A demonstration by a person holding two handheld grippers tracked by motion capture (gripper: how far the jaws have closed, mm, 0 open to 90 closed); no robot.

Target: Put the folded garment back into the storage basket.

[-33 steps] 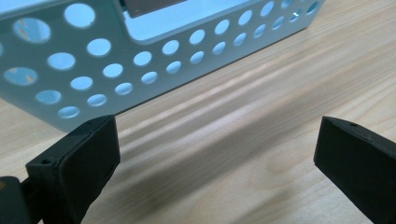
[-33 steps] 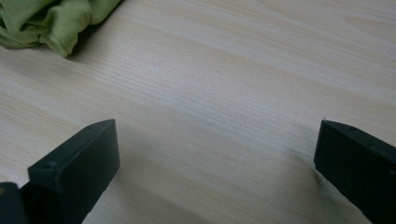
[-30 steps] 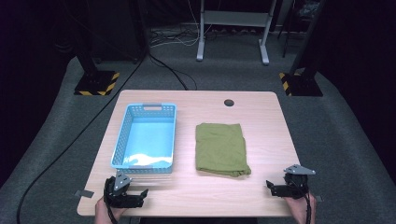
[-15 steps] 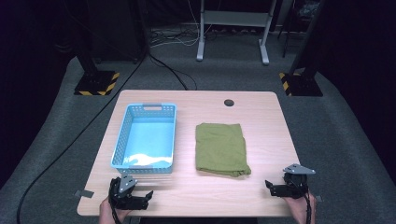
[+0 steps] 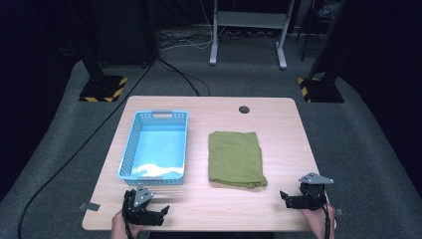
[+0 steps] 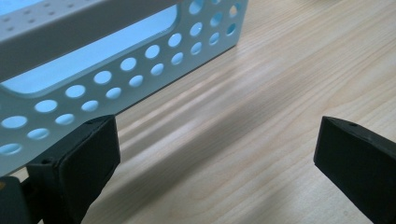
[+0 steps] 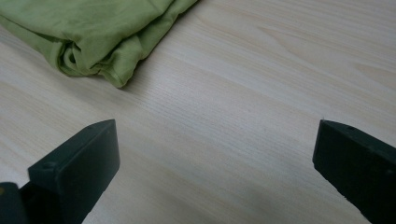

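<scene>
1. Wooden table, pale grain, rounded corners, seen from the high view. A small dark round grommet sits near its far edge.
2. Blue perforated plastic basket on the left half of the table, long side running away from the person. Handle slot at the far end. Nothing visible inside it.
3. Folded green cloth lies flat on the table just right of the basket, apart from it, with bare wood between the two.
4. Left gripper at the near left edge of the table, held in a hand, just in front of the basket's near end and not touching it. Jaws stand wide apart, nothing between them.
5. Left gripper view: the basket's near wall, with its rows of round holes, fills the upper left, close to the left jaw. Bare wood lies between the two jaws.
6. Right gripper at the near right edge of the table, held in the other hand, grey three-cornered plate on top. It sits near the cloth's near right corner, apart from it.
7. Right gripper view: jaws wide apart over bare wood, nothing held. The cloth's folded corner lies ahead at upper left, layered edges showing, clear of both jaws.
</scene>
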